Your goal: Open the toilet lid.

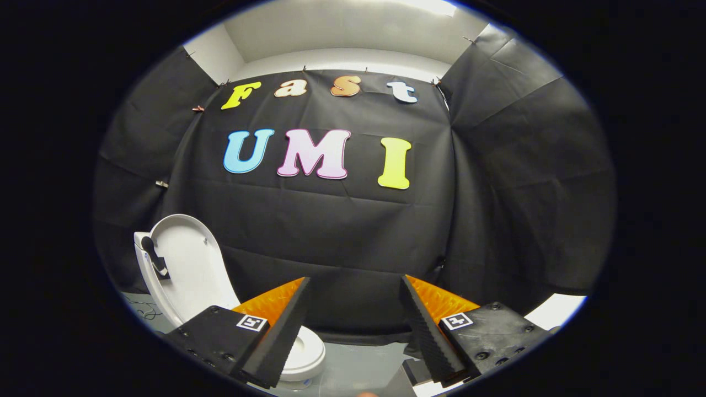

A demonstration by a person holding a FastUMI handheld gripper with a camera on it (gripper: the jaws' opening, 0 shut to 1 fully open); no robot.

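Two claw [353, 325] fingers spread wide, gripping nothing, aimed at the far wall, with toilet lid [185, 264] already raised upright at near left beyond the left finger, apparently released because open.

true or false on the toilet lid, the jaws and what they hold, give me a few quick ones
1. The toilet lid stands raised. True.
2. The gripper is shut on the lid. False: its jaws stand wide apart with nothing between them.
3. The toilet sits straight ahead between the jaws. False: it lies off to the side, partly behind one finger.
4. A dark handle piece is fixed on the lid. True.
5. The lid touches the jaws. False: it stands apart, beyond them.
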